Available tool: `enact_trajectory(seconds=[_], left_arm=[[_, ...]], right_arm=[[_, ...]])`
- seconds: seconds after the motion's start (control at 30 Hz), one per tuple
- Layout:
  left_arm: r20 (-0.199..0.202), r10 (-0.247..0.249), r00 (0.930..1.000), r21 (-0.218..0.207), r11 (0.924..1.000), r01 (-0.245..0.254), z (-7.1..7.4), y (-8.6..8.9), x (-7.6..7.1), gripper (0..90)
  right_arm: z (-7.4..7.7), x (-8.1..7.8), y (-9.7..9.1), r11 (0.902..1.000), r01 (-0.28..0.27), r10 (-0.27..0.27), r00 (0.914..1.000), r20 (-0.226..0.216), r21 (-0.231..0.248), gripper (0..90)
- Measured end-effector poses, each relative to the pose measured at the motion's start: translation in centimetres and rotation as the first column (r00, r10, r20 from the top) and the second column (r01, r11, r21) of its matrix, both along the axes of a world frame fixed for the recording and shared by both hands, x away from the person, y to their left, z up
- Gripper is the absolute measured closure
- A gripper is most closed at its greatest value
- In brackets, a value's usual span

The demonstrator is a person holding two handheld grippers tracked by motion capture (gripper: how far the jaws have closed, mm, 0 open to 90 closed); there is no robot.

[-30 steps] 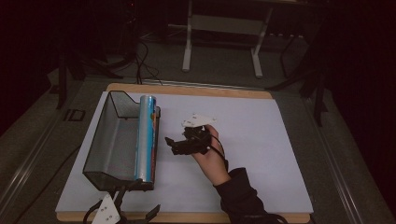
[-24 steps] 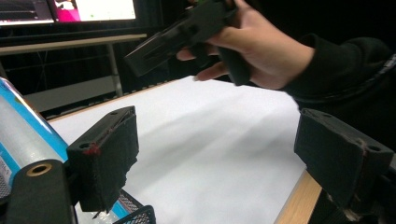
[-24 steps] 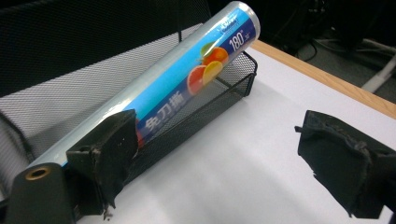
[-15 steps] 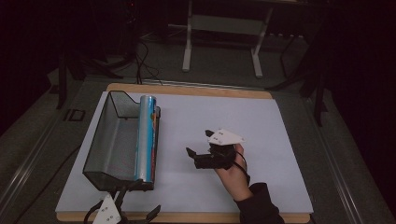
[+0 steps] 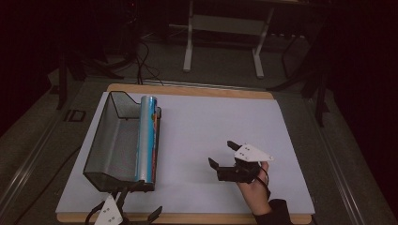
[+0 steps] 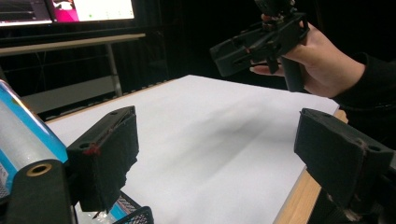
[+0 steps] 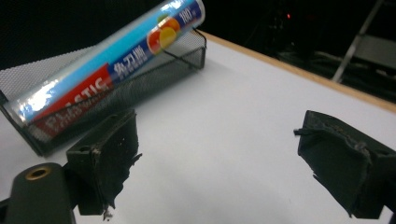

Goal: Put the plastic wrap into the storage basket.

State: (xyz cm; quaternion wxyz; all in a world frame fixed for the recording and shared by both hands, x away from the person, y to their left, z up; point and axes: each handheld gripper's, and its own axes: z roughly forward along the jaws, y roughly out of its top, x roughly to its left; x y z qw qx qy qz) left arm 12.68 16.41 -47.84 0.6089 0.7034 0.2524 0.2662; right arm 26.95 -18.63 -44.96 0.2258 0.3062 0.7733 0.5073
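a blue roll of plastic wrap (image 5: 147, 138) lies along the rim of a black mesh basket (image 5: 110, 140) near the counter's (image 5: 211, 122) left edge, so the placing looks done. the right gripper (image 5: 223, 154), released and empty, hovers well apart toward the near right. the left gripper (image 5: 136, 213) rests wide open at the near edge
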Motion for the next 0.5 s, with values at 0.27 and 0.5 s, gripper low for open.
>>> enact_trajectory(seconds=[0.27,0.5], left_arm=[[-0.001,-0.003,1.0000,0.001,1.0000,0.003,0.0,0.0,0.0,14.1],[-0.001,-0.003,1.0000,0.003,1.0000,0.003,0.0,-0.1,0.0,14.1]], right_arm=[[-1.5,-1.3,-2.3,0.9983,0.053,-0.053,0.9983,-0.024,-0.023,12.1],[-2.5,-2.3,-3.9,0.9947,0.091,-0.092,0.9956,-0.018,-0.047,12.1]])
